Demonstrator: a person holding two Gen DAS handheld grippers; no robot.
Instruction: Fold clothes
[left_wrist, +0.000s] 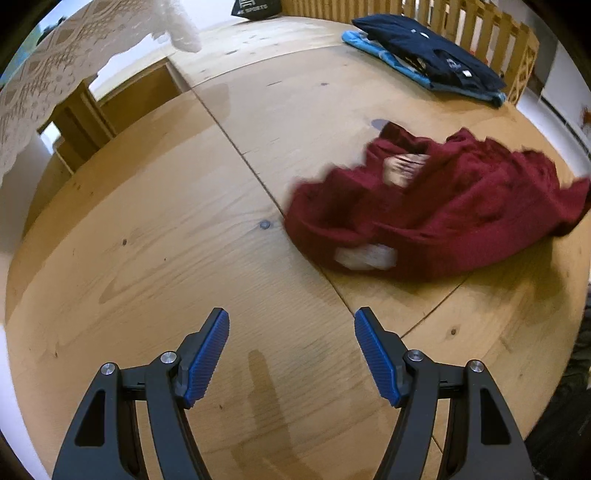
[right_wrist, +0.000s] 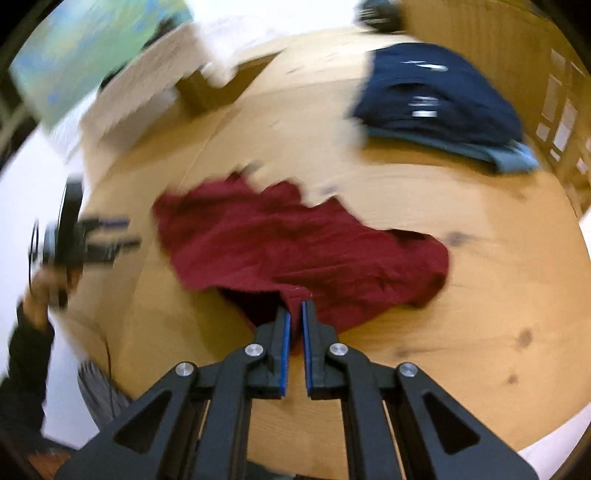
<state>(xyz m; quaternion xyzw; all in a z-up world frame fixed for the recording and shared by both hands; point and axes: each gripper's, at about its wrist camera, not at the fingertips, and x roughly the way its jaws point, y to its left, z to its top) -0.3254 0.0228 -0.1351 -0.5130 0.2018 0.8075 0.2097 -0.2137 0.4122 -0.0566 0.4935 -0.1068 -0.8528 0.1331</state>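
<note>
A crumpled dark red garment (left_wrist: 436, 206) lies on the round wooden table (left_wrist: 166, 240), right of centre in the left wrist view. My left gripper (left_wrist: 291, 325) is open and empty above bare wood, short of the garment's near left edge. In the blurred right wrist view the red garment (right_wrist: 295, 247) spreads across the table centre. My right gripper (right_wrist: 295, 306) is shut on the garment's near edge, with red cloth pinched between the blue pads (right_wrist: 284, 332). The left gripper (right_wrist: 96, 240) shows at the far left, held by a hand.
A stack of folded dark blue and light blue clothes (left_wrist: 432, 55) lies at the table's far right, also in the right wrist view (right_wrist: 439, 99). A wooden slatted fence (left_wrist: 491, 33) stands behind it. A lace-covered table (left_wrist: 48, 74) and a wooden chair (left_wrist: 92, 114) stand at the left.
</note>
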